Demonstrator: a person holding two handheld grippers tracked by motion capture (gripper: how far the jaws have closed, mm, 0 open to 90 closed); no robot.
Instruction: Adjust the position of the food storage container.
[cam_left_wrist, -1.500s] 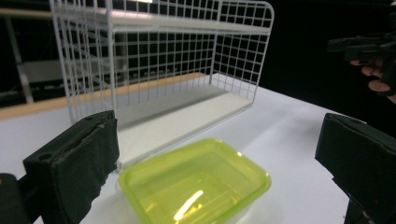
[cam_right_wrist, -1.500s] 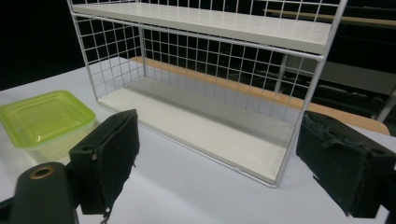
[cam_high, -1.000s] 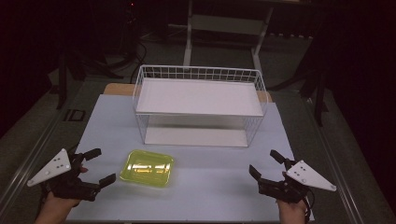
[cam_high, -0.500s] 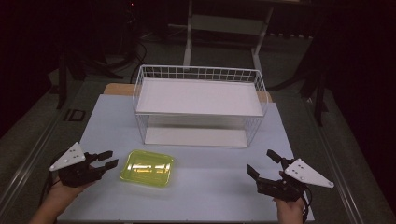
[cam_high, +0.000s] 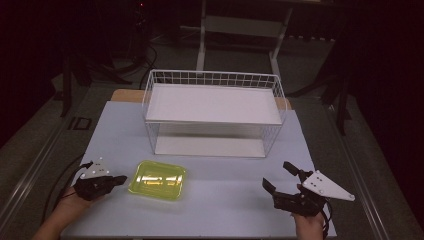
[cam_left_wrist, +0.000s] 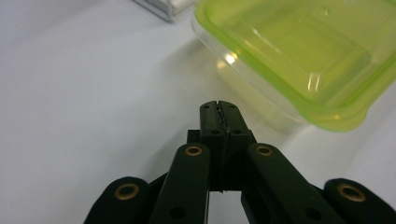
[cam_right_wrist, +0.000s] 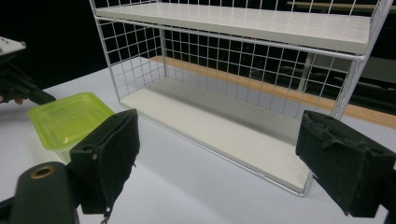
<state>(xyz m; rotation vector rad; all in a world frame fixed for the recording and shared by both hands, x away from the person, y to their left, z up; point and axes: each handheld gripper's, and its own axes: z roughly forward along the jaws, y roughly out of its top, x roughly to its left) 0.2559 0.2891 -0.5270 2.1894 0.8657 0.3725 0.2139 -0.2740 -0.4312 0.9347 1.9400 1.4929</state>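
Your left gripper (cam_high: 118, 180) has moved closer to the green container (cam_high: 157, 180) on the desk (cam_high: 220, 195), jaws now pressed closed and empty; your right gripper (cam_high: 282, 176) stays wide open.

My left hand (cam_high: 70, 204) sits at the near left of the pale counter (cam_high: 225, 200), holding the black left hand-held gripper (cam_high: 120, 179) low and pointed right, its jaws pressed together with nothing between them. My right hand (cam_high: 307, 222) is at the near right, gripping the black right hand-held gripper (cam_high: 280, 176), aimed toward the far left with its padded jaws spread wide.
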